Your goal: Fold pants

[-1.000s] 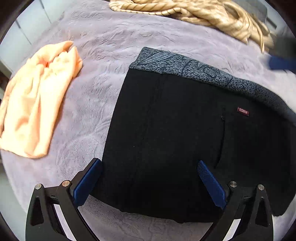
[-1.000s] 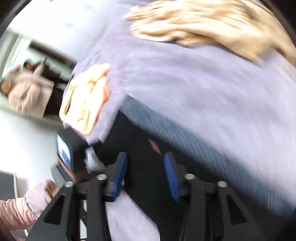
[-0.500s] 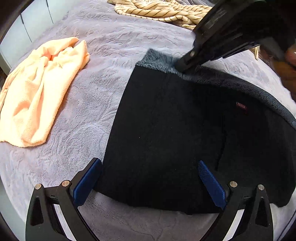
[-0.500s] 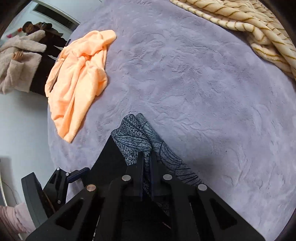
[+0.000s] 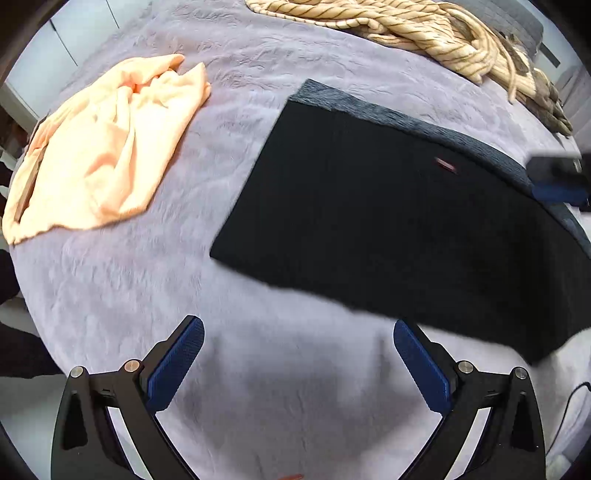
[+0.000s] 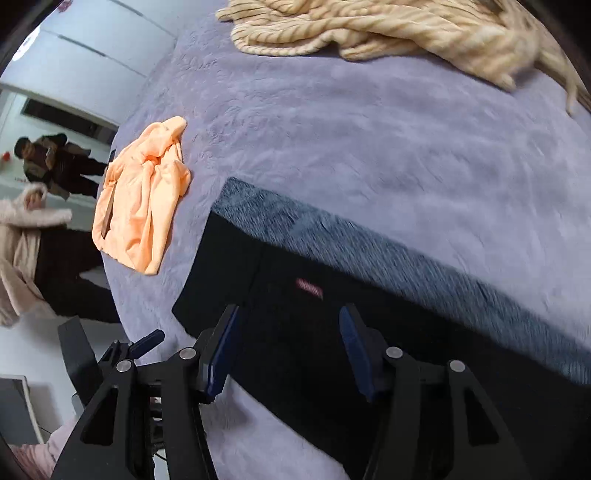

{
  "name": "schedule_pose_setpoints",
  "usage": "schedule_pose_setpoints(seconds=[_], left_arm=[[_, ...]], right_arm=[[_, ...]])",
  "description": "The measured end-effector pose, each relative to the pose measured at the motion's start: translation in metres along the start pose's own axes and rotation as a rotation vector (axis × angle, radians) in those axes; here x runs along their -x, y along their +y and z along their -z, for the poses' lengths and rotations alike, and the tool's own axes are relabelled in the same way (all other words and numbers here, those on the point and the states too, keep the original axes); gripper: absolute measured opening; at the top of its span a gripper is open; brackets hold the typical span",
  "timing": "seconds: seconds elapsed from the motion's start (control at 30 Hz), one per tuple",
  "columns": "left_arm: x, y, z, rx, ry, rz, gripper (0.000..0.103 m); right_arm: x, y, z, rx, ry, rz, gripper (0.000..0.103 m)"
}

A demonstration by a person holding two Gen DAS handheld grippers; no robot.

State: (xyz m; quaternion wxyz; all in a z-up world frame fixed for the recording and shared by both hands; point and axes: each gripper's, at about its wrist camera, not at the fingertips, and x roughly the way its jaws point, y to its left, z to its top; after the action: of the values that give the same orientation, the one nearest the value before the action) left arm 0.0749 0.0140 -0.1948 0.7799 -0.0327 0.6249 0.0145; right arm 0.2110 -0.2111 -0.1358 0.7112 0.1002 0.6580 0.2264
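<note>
The black pants (image 5: 388, 206) lie folded flat on the lilac bedspread (image 5: 184, 280), with a grey patterned waistband (image 5: 406, 118) along the far edge and a small red label (image 5: 445, 165). My left gripper (image 5: 295, 354) is open and empty, above bare bedspread just short of the pants' near edge. My right gripper (image 6: 288, 343) is open and empty, over the black pants (image 6: 332, 332) near their left end, its label (image 6: 309, 288) just ahead. A blue pad of the right gripper (image 5: 557, 192) shows at the right edge of the left wrist view.
An orange cloth (image 5: 99, 147) lies crumpled left of the pants; it also shows in the right wrist view (image 6: 140, 199). A cream striped garment (image 5: 424, 33) lies heaped at the far side. People (image 6: 48, 166) stand beyond the bed's left edge.
My right gripper let go of the waistband corner, opened and pulled back over the pants. My left gripper drew back off the pants' near edge, staying open.
</note>
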Motion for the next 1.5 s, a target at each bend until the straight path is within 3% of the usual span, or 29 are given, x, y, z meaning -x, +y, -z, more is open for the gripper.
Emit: schedule_pose_setpoints(seconds=[0.13, 0.2, 0.4, 0.57, 0.77, 0.83, 0.93, 1.03, 1.17, 1.5], left_arm=[[0.024, -0.015, 0.026, -0.001, 0.014, 0.072, 0.103], [0.031, -0.03, 0.034, -0.028, 0.025, 0.087, 0.103], [0.074, -0.108, 0.049, -0.089, 0.052, 0.121, 0.103], [0.108, -0.209, 0.031, -0.194, 0.094, 0.028, 0.103], [0.128, -0.291, 0.063, -0.245, 0.116, 0.028, 0.103], [0.133, -0.313, 0.073, -0.31, 0.118, -0.003, 0.103], [0.144, -0.331, 0.075, -0.341, 0.104, -0.076, 0.103], [0.144, -0.339, 0.073, -0.335, 0.133, -0.096, 0.103], [0.141, -0.352, 0.073, -0.411, 0.127, -0.155, 0.103], [0.138, -0.367, 0.063, -0.43, 0.144, -0.184, 0.103]], right_arm=[[0.032, -0.031, 0.055, -0.13, -0.034, 0.031, 0.061], [0.044, -0.05, 0.074, -0.199, -0.04, 0.014, 0.07], [0.075, -0.098, 0.136, -0.301, -0.048, 0.06, 0.071], [0.114, -0.136, 0.178, -0.355, -0.104, 0.045, 0.071], [0.143, -0.18, 0.218, -0.371, -0.107, 0.026, 0.071], [0.144, -0.195, 0.231, -0.381, -0.089, 0.027, 0.071], [0.142, -0.218, 0.25, -0.427, -0.061, 0.01, 0.071], [0.14, -0.238, 0.267, -0.489, -0.062, -0.017, 0.071], [0.137, -0.26, 0.283, -0.566, -0.074, -0.065, 0.071], [0.146, -0.309, 0.282, -0.703, -0.149, -0.091, 0.071]])
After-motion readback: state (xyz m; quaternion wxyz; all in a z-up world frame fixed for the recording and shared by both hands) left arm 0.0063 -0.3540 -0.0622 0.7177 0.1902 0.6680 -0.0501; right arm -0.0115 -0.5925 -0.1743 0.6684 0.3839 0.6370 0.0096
